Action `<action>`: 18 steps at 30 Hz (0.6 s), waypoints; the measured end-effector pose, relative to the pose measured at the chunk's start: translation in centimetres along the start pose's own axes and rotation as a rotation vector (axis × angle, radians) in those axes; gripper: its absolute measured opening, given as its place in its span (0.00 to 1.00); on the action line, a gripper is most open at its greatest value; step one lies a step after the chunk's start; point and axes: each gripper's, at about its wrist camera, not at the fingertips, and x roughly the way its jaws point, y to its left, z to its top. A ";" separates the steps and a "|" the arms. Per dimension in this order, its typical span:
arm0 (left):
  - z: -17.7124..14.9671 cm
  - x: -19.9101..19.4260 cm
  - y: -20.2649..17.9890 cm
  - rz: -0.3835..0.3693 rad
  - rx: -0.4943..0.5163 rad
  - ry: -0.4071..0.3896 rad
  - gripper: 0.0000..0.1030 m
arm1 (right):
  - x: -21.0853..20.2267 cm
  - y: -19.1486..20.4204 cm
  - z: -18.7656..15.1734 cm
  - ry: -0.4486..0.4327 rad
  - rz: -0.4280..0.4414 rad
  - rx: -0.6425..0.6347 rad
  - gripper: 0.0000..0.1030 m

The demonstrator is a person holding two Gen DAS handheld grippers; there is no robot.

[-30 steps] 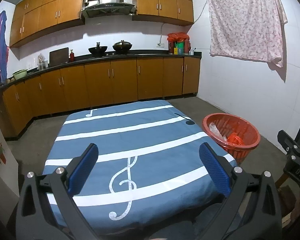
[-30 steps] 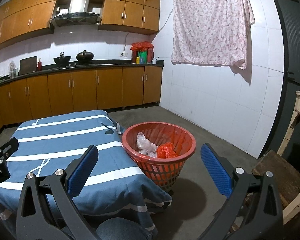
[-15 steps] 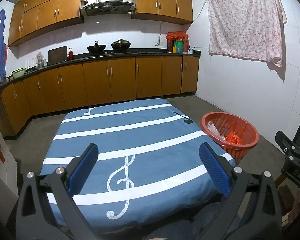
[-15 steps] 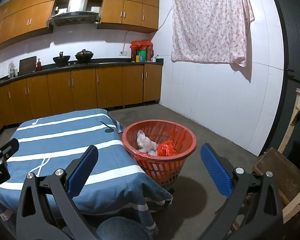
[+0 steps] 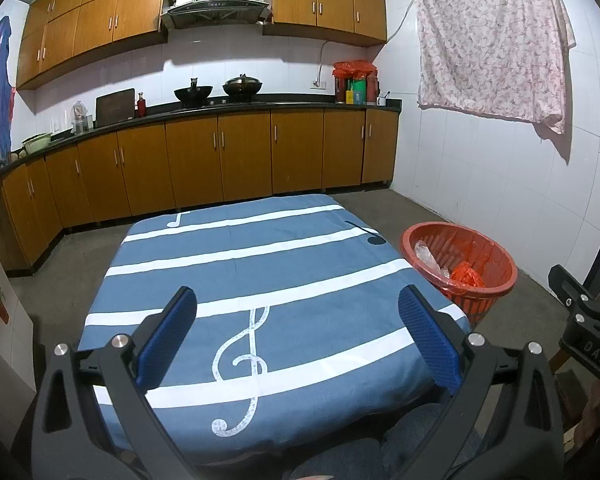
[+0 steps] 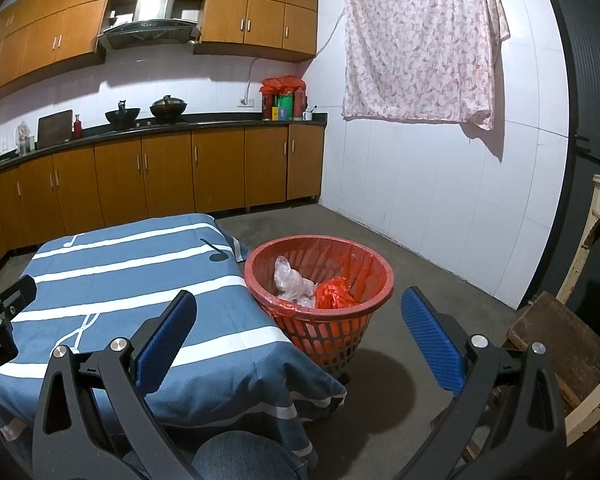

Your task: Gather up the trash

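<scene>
- Left gripper [image 5: 298, 338]: jaws spread wide, nothing between the blue pads [image 5: 168, 336]; it hovers over the near edge of the table.
- Right gripper [image 6: 298, 340]: jaws likewise wide and empty, held over the table's right corner and the floor.
- Table cover [image 5: 260, 276]: blue cloth with white stripes and a treble clef, draped over the table.
- Red basket [image 6: 382, 270]: stands on the concrete floor, touching the table's right edge; at 2 o'clock in the left wrist view, at 12 o'clock in the right wrist view.
- Trash: a clear plastic bag [image 6: 290, 282] and a crumpled red bag [image 6: 334, 298] lie side by side inside the basket.
- Floral cloth [image 6: 420, 40]: hangs on the white tiled wall, at 1 o'clock.
- Kitchen cabinets [image 5: 220, 164]: line the far wall, at 11 o'clock.
</scene>
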 end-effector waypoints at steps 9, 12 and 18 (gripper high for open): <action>-0.1 0.0 -0.2 -0.001 -0.002 0.002 0.96 | 0.0 0.0 0.0 0.000 0.000 0.000 0.98; 0.0 0.0 -0.1 -0.001 -0.002 0.002 0.96 | 0.0 0.0 0.0 0.001 0.000 0.000 0.98; 0.0 0.0 -0.1 0.000 -0.002 0.002 0.96 | 0.0 0.0 0.0 0.002 0.000 -0.001 0.98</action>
